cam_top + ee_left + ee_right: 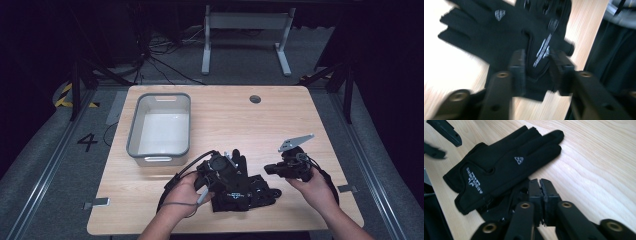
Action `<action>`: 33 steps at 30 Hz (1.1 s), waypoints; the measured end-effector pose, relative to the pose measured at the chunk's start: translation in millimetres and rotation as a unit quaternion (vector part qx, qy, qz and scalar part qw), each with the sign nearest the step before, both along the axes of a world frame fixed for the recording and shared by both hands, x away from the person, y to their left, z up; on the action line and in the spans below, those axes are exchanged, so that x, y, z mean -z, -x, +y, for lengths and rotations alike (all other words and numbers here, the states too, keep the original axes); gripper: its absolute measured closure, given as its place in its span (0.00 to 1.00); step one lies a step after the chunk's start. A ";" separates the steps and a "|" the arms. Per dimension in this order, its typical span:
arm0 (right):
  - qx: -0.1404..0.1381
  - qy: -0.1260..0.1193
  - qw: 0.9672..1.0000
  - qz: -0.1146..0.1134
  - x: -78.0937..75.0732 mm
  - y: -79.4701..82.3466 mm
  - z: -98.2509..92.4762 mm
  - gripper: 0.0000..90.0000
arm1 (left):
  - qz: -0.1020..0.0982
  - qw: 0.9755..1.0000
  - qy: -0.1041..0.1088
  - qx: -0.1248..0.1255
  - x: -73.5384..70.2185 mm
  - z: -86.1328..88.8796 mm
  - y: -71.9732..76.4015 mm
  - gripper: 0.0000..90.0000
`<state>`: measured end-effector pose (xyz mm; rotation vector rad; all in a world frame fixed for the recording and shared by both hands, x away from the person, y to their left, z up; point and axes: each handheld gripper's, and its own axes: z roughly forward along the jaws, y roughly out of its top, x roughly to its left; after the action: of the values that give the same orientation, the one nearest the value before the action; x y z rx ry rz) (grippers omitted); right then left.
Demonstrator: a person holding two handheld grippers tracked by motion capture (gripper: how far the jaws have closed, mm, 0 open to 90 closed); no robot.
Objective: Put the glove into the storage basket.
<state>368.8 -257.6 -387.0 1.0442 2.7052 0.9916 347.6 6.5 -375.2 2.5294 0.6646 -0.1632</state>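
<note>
High view, left hand [186,192]: came in from bottom edge, curled round left gripper [223,172] over black fabric gloves [243,189] near table's front edge.
Left gripper view, jaws: stood apart, either side of upper glove's cuff [537,72], pads off it.
Right hand [314,189]: held right gripper [272,169] low, pointed left at gloves.
Right gripper view, jaws: pressed together, nothing between, just beside gloves [504,167].
Light wooden table [280,125]: bore grey plastic bin [160,150] behind gloves.

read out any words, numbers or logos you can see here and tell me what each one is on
"4": on the grey floor left of the table.
White lettering on the top glove's cuff: too blurred to read.
Small white logo on its back: no letters.
</note>
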 end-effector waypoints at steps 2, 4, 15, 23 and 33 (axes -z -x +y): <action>-0.006 0.006 1.000 -0.003 1.6 -7.2 7.2 0.93 | 0.009 1.000 0.017 -0.017 0.9 -0.9 1.7 0.69; -0.015 0.008 1.000 -0.004 2.8 -16.1 14.8 0.89 | 0.012 0.999 0.029 -0.033 1.6 -0.2 3.1 0.67; -0.050 0.034 0.998 0.005 16.6 -70.5 62.0 0.77 | 0.036 0.997 0.034 -0.065 14.9 10.3 21.2 0.67; -0.083 0.048 0.995 0.011 29.8 -89.3 97.5 0.74 | 0.052 0.995 0.009 -0.083 25.3 14.9 27.6 0.65; -0.113 0.077 0.990 0.035 51.4 -99.3 118.5 0.68 | 0.083 0.993 -0.016 -0.084 42.3 14.6 27.0 0.62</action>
<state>468.1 -139.1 -438.5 0.7735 2.9526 0.7696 320.6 21.1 -417.5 2.4955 0.9474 -0.3069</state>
